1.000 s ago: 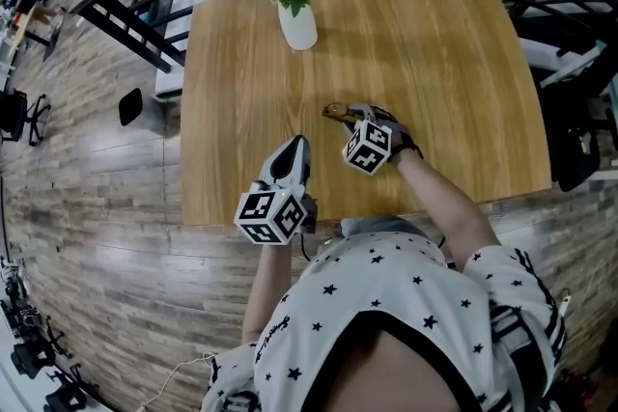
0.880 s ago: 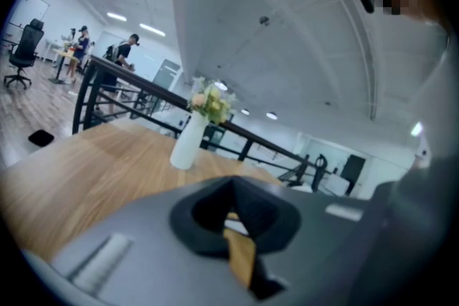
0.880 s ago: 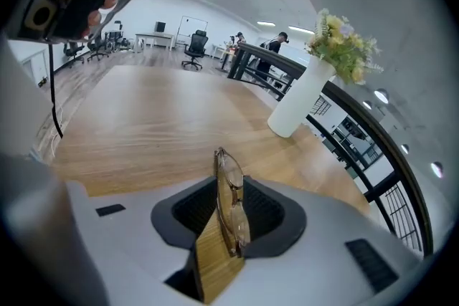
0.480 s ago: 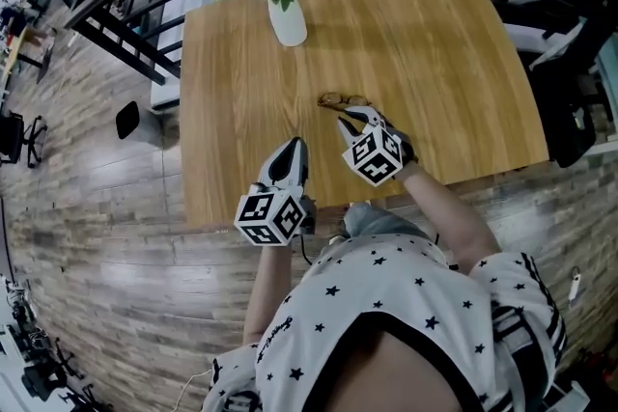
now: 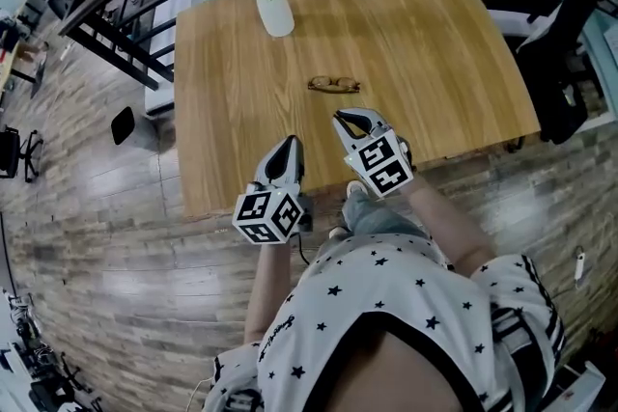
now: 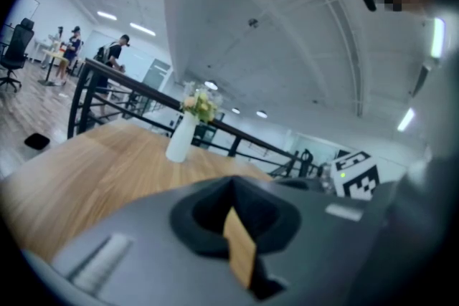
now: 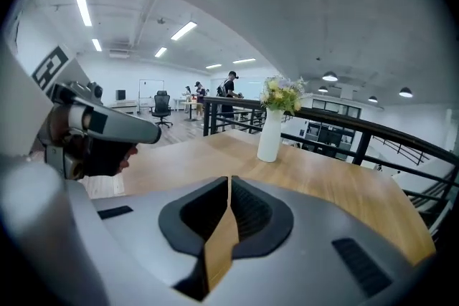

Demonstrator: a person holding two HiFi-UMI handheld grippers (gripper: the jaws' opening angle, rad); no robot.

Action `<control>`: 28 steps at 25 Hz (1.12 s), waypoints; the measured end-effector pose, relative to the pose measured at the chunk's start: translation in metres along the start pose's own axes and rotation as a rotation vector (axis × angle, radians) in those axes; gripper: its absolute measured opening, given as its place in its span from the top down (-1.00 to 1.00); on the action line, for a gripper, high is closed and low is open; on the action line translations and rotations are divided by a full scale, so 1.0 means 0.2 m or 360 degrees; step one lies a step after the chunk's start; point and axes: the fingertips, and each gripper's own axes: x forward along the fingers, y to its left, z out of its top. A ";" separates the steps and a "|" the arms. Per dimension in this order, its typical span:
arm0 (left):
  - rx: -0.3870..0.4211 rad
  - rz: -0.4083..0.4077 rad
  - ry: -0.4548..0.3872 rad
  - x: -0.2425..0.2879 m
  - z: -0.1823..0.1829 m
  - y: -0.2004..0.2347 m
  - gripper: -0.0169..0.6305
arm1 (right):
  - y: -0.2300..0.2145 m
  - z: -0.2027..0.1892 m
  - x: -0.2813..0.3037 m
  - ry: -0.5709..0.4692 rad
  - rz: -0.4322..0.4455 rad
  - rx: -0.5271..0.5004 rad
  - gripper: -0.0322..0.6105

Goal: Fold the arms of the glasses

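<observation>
The brown-framed glasses (image 5: 334,84) lie flat on the wooden table (image 5: 435,43), near its middle; they are too small to tell how their arms stand. My right gripper (image 5: 346,117) hovers just on the near side of them, apart from them, shut and empty. In the right gripper view its jaws (image 7: 229,179) meet with nothing between, and the glasses are hidden. My left gripper (image 5: 290,143) hangs further left over the table's near part, also shut and empty (image 6: 231,183).
A white vase of flowers (image 5: 274,13) stands at the table's far left, also visible as the vase (image 6: 179,138) and the vase (image 7: 271,132). Black railings (image 5: 116,5) run behind the table. The table's near edge (image 5: 290,203) lies under my hands.
My right gripper has drawn back from the glasses toward me and risen, leaving them on the table. The left gripper has shifted slightly.
</observation>
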 end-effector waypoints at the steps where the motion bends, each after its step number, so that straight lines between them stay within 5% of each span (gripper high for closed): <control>1: -0.0002 0.0001 0.0000 -0.02 -0.01 0.00 0.93 | 0.02 0.01 -0.03 -0.0015 -0.0001 0.0017 0.82; 28: -0.0027 -0.0069 0.0015 -0.38 -0.27 -0.20 0.93 | 0.35 -0.06 -0.56 -0.0285 -0.0036 0.0243 0.83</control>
